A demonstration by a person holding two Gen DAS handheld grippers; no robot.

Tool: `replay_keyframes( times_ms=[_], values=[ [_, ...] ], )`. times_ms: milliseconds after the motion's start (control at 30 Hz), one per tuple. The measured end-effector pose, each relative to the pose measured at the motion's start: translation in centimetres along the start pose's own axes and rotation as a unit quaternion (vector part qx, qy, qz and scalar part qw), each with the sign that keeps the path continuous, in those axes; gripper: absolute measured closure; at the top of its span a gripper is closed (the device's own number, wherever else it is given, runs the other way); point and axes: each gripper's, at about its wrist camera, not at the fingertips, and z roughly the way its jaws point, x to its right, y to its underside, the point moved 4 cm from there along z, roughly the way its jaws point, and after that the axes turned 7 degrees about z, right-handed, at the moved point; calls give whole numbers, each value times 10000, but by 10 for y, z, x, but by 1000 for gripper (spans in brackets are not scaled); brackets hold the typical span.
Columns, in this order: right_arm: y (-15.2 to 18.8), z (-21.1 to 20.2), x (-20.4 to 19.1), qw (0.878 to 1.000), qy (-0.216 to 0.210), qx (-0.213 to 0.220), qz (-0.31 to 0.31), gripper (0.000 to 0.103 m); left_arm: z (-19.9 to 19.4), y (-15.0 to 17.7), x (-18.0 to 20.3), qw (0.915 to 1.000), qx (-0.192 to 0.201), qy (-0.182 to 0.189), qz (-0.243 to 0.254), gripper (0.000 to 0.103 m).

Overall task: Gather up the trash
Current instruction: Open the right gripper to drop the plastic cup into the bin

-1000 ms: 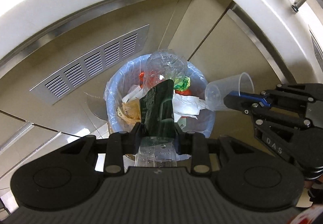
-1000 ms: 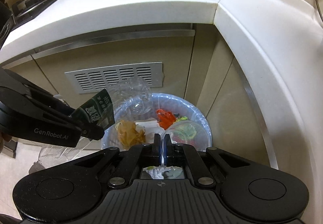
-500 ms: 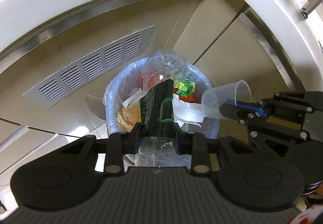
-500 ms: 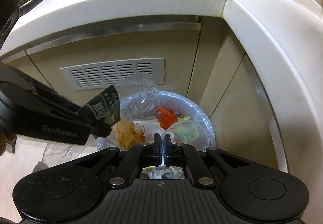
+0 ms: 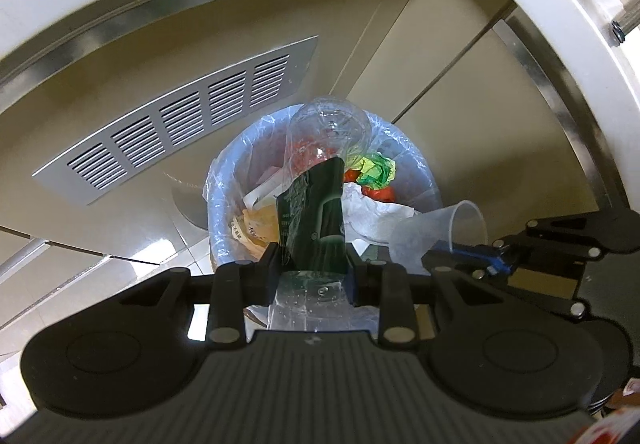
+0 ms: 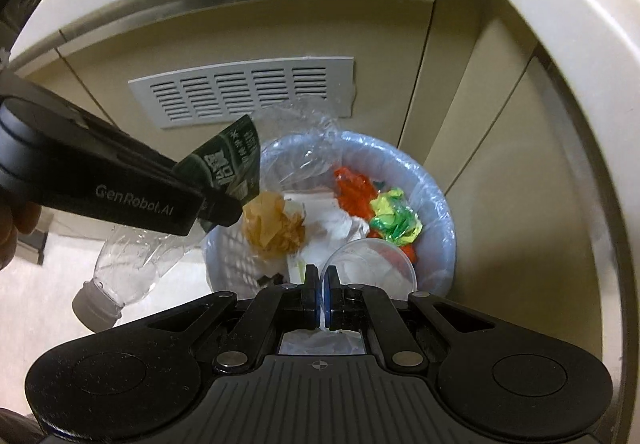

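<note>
My left gripper (image 5: 314,272) is shut on a clear plastic bottle (image 5: 326,132) with a dark green label (image 5: 316,212). It holds the bottle tilted over a round bin (image 5: 218,200) lined with a bluish bag. From the right wrist view the same bottle (image 6: 128,264) shows its grey cap low at the left, under the left gripper (image 6: 218,214). My right gripper (image 6: 322,300) is shut on the rim of a clear plastic cup (image 6: 376,264) above the bin's (image 6: 444,228) near edge. The cup (image 5: 448,228) lies on its side by the right gripper (image 5: 444,258).
The bin holds crumpled brown paper (image 6: 272,228), white tissue, red wrapper (image 6: 352,190) and green-yellow wrapper (image 6: 394,218). Beige cabinet doors with a grey vent grille (image 6: 244,92) stand behind it under a white curved counter edge (image 5: 560,16). Pale floor tiles lie to the left.
Both grippers have sunk a little toward the bin, which now looks larger. Bottle and cup stay gripped as before.
</note>
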Motion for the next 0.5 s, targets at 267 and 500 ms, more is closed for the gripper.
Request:
replay_keyframes(
  times_ms=[267,500],
  values=[
    [0,7,1,9999,-42,-105,-73,101,3,0,-3,10000,-11,-10,-43,75],
    [0,13,0,9998,-85,-148,-118,101,2,2,-4,9999,-22,-69,-104,75]
  ],
)
